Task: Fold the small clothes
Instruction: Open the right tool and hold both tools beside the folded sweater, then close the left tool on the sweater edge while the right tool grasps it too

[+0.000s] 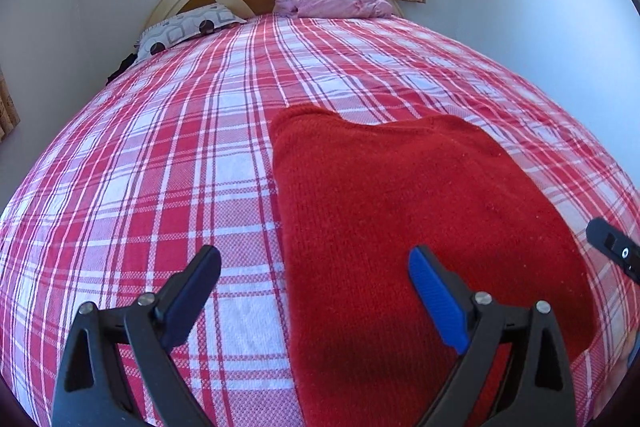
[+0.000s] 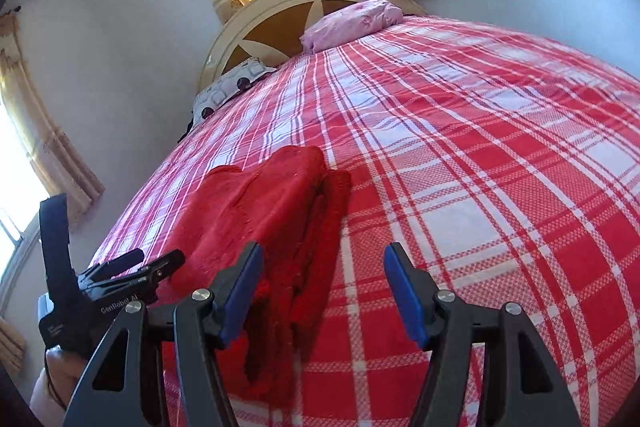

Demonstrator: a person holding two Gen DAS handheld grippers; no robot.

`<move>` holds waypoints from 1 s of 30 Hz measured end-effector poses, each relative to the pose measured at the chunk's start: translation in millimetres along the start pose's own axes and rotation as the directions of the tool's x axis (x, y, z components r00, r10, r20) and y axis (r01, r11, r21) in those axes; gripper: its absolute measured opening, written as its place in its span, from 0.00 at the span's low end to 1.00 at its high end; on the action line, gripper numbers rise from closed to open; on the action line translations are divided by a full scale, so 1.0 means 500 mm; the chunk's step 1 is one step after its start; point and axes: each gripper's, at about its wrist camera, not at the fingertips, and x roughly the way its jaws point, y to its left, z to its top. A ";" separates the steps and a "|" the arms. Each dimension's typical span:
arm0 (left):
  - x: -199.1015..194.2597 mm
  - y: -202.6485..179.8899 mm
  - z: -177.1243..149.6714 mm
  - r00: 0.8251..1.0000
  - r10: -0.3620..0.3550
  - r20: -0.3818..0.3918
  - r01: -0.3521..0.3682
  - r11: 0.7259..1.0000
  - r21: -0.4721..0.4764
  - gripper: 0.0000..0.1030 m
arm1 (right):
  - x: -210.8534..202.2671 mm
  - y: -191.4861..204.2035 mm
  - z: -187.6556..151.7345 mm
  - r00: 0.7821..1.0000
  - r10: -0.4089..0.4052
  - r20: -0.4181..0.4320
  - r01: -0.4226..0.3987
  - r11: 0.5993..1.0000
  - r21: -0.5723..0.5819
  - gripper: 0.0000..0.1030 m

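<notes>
Seeing left gripper [image 1: 314,269] spread wide, holding nothing, above the garment's left edge | red garment [image 1: 420,227] folded flat on plaid bedsheet [image 1: 160,155], near foot of bed | my right gripper [image 2: 324,267] wide apart, empty, over garment's right edge.

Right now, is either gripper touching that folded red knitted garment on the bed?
Cannot tell. In both wrist views the left gripper and right gripper hang open over the folded red knitted garment; neither shows contact or gap plainly.
</notes>
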 end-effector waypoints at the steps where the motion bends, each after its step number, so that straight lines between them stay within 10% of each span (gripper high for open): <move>1: -0.004 0.003 0.001 1.000 -0.010 0.002 0.010 1.000 0.000 0.95 | 0.000 0.007 0.002 1.000 0.000 -0.001 0.000 1.000 -0.011 0.61; 11: 0.030 0.061 0.059 0.990 -0.140 -0.025 0.137 0.985 -0.105 0.95 | 0.056 -0.007 0.049 0.996 0.078 -0.034 -0.074 0.990 0.119 0.62; 30: 0.133 0.020 0.055 0.988 -0.104 -0.117 0.094 0.991 -0.092 0.95 | 0.204 -0.002 0.040 0.979 0.116 -0.167 -0.098 0.989 0.108 0.68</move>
